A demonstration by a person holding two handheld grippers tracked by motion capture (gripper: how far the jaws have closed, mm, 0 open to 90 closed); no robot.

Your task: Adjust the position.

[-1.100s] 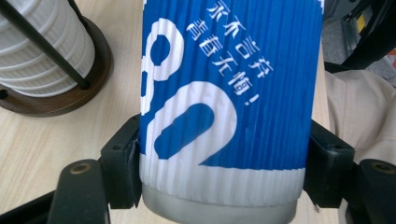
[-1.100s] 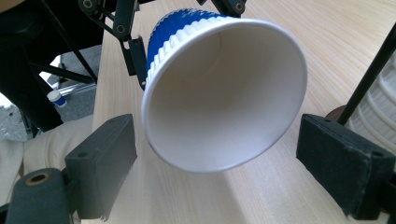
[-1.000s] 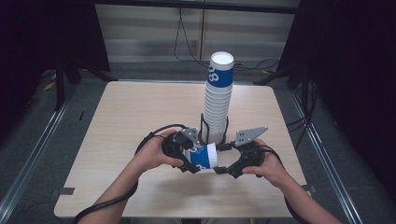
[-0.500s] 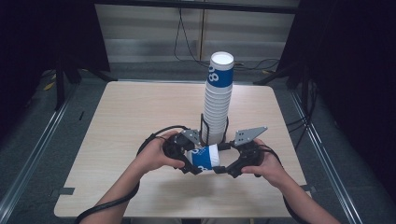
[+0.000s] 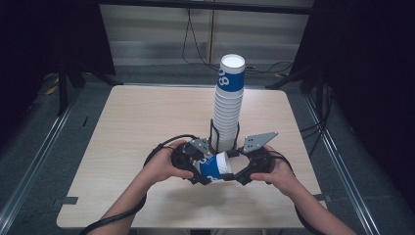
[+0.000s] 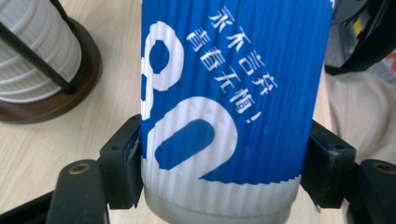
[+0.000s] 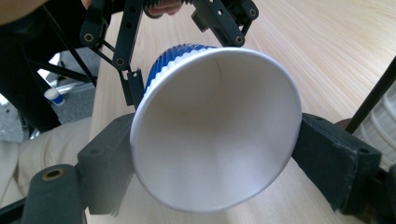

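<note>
A blue and white paper cup [image 5: 214,166] is held on its side between the two claws, just above the near part of the table [image 5: 137,127]. The left claw [image 5: 199,170] is closed part way on the cup's bottom end, and its two black jaws are pressed against the ribbed sides; they have just been let out a tiny bit, but the cup is kept between them. The right claw [image 5: 236,172] is set at the cup's open mouth, with a jaw on each side of the rim, touching it or very nearly, so it cannot be told for sure if the rim is squeezed. The cup is probably held this way so it can be passed from one claw to the other, or turned before it is put somewhere. In the left gripper view, the big white number and small writing on the cup [image 6: 224,93] are shown up close. In the right gripper view, the empty white inside of the cup [image 7: 215,126] is seen instead. Just behind the claws, a tall stack of cups [image 5: 228,105] is kept upright in a wire holder on a round wooden base [image 6: 56,100].
</note>
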